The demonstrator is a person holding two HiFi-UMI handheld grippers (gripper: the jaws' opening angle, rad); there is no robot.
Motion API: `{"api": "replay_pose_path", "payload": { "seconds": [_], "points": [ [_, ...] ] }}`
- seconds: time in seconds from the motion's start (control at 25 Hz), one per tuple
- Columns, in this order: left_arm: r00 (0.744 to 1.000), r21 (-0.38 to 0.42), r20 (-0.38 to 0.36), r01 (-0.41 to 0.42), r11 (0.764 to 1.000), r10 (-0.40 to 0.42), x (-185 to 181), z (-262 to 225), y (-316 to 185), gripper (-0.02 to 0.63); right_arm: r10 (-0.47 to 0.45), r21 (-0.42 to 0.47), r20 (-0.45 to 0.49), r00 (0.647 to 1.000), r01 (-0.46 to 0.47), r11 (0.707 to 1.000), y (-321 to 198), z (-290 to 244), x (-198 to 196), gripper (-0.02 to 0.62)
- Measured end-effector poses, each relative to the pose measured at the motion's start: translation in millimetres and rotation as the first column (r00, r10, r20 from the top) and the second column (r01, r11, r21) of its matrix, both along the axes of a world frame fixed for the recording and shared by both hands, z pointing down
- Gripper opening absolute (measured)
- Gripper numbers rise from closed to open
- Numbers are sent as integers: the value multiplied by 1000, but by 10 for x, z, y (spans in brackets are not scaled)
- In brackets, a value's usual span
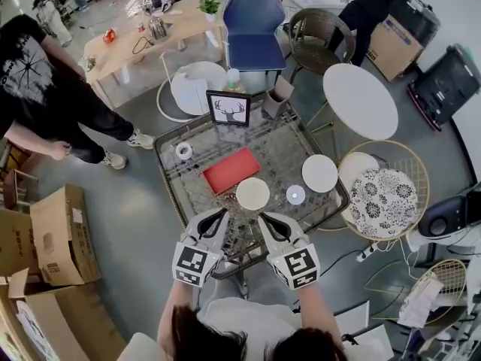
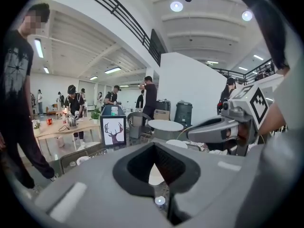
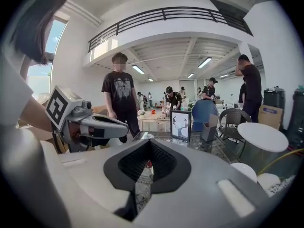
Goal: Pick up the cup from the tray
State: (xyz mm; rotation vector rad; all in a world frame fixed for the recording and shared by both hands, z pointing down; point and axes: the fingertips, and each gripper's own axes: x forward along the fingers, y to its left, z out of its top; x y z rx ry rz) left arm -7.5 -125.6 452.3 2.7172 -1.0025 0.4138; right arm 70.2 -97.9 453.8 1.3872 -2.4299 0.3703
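As the head view shows, my left gripper and right gripper hover at the table's near rim. The red tray carries no cup; a white cup stands left of it, apart.

Left gripper view: jaws closed, empty.

Right gripper view: jaws closed, empty.

Judgement: cup either removed or never loaded. Any reach requires parted jaws and clearance past the plate.
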Motion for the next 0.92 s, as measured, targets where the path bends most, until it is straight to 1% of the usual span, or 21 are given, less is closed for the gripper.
{"api": "replay_pose_path", "payload": {
  "seconds": [0.28, 0.4, 0.48, 0.76, 0.92],
  "points": [
    [1000, 32, -21, -18, 999, 18, 62, -176, 25, 0, -14, 6, -8, 1000, 14, 1000, 25, -115, -174, 21],
    [999, 68, -11, -33, 997, 34, 70, -263, 57, 0, -16, 13, -9, 1000, 16, 1000, 22, -163, -231, 21],
    [999, 77, -13, -42, 996, 44, 85, -291, 75, 0, -11, 20, -13, 1000, 12, 1000, 18, -186, -244, 21],
    [999, 54, -29, -44, 998, 46, 20, -262, 115, 0, -1, 31, -25, 1000, 1, 1000, 69, -219, -287, 22],
    [998, 45, -49, -44, 998, 46, -30, -251, 184, 0, 15, 31, -12, 1000, -15, 999, 135, -208, -314, 21]
  ]
}}
